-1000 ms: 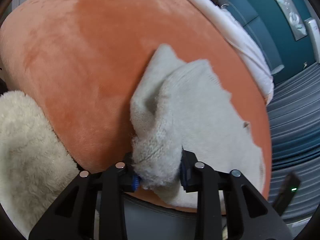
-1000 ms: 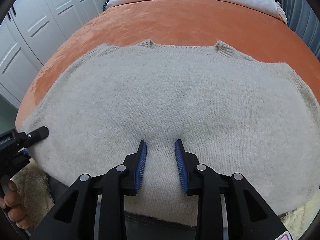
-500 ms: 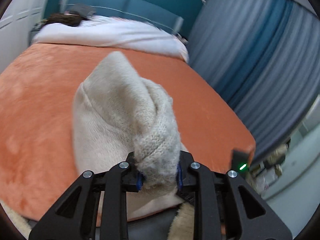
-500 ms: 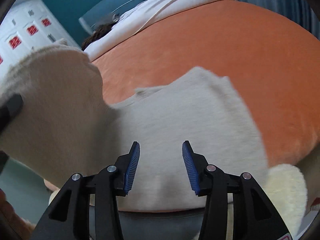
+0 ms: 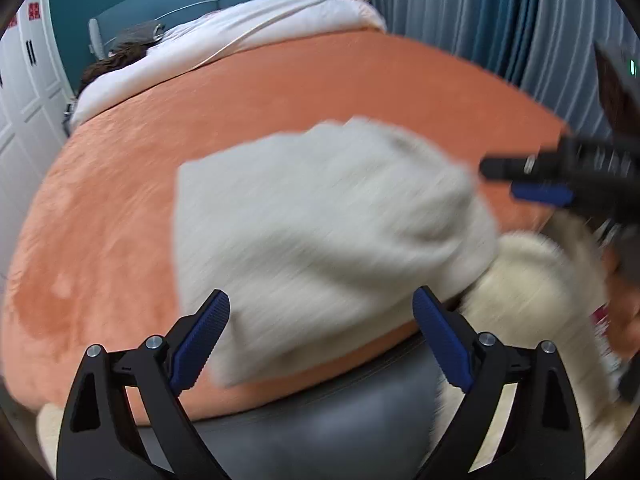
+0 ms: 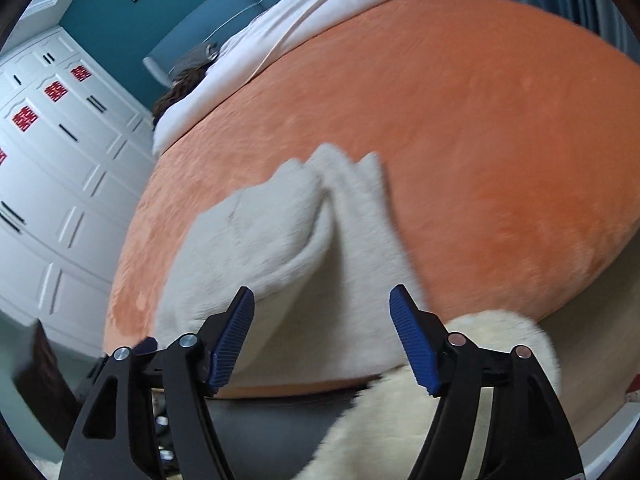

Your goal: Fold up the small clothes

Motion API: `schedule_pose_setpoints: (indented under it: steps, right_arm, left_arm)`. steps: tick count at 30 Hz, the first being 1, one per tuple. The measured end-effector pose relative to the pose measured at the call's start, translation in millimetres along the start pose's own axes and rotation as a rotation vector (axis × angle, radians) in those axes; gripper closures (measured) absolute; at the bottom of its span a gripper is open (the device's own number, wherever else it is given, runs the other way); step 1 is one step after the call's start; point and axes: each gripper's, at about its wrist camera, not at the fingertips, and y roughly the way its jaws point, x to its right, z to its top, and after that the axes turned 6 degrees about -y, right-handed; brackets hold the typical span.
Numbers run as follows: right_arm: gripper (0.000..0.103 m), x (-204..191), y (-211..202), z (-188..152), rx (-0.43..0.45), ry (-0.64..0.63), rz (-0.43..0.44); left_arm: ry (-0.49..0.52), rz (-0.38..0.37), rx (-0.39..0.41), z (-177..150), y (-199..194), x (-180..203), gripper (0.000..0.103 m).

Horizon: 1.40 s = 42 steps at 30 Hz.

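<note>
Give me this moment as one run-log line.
left gripper: just opened, nothing between fingers | right gripper: just opened, empty | sweater: released, folded over on orange bedspread

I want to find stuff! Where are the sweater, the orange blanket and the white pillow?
knit sweater (image 6: 256, 256): right wrist view, folded-over top layer.
orange blanket (image 6: 500, 152): right wrist view, bare middle part.
white pillow (image 5: 260, 36): left wrist view, its top side.
</note>
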Motion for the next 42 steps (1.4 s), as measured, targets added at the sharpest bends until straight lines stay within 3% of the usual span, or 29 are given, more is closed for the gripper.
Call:
schedule_pose_setpoints:
  steps: [4,6,10,14,17,20,22,23,25,27,29,31,32,34,37,42]
  right_arm:
    - [0.033,-17.9,28.3,-2.7,-0.060,0.050,0.060]
    - [0.033,-20.4,36.3,0.4,-0.093,0.094,0.069]
    - [0.033,-29.3,20.0,11.8,-0.057,0.100,0.085]
    - [0.029,-37.2,7.2,10.4,-0.052,0.077,0.101]
    - [0.027,-49.0,22.6,1.1,-0.092,0.014,0.069]
    - [0.030,-56.7,56.8,-8.8,-0.145,-0.031,-0.017]
    - [0.066,-65.7,69.8,-6.5,-0.148,-0.090,-0.051]
    - [0.074,-71.6,67.1,-1.9,-0.128,-0.115,-0.063]
    - [0.080,-78.9,35.5,12.4,0.005,-0.106,0.036]
    - [0.081,-79.8,-9.9,26.5,0.144,-0.088,0.165]
    - [0.081,-72.1,-38.7,28.4,0.230,-0.097,0.181]
    - [0.081,-50.1,-26.1,22.3,0.184,-0.110,0.042]
    - [0.081,-29.6,-3.7,15.8,0.107,-0.091,-0.043]
    - [0.081,15.9,38.0,-6.2,-0.069,0.027,-0.117]
    - [0.077,37.6,42.6,-26.7,-0.090,0.136,-0.012]
    - [0.068,31.4,36.2,-20.5,-0.087,0.105,-0.043]
  left_arm:
    - [-0.108,0.018,-0.106,-25.1,26.8,-36.8,0.012]
    - [-0.086,0.037,-0.135,-33.2,35.7,-40.7,0.012]
    - [-0.021,0.052,-0.092,-34.9,36.7,-34.9,0.012]
    - [-0.084,0.032,-0.053,-25.8,34.5,-43.8,0.013]
    - [-0.140,0.018,-0.067,-22.5,38.8,-53.7,0.015]
    - [-0.201,-0.004,-0.136,-23.9,50.3,-67.1,0.037]
    - [-0.237,-0.028,-0.172,-25.5,54.2,-74.4,0.064]
    - [-0.262,-0.065,-0.184,-25.4,55.4,-78.6,0.071]
    - [-0.297,-0.100,-0.191,-22.3,52.3,-84.4,0.086]
    - [-0.303,-0.123,-0.190,-18.8,49.1,-85.9,0.091]
    - [-0.298,-0.149,-0.190,-15.4,48.0,-81.6,0.092]
    - [-0.275,-0.129,-0.201,-14.4,54.7,-76.6,0.092]
    - [-0.277,-0.114,-0.216,-15.8,62.0,-75.9,0.092]
    - [-0.315,-0.123,-0.250,-19.7,70.9,-78.3,0.092]
    - [-0.296,-0.112,-0.241,-19.8,67.5,-80.9,0.092]
    - [-0.332,-0.125,-0.224,-23.0,55.2,-86.4,0.089]
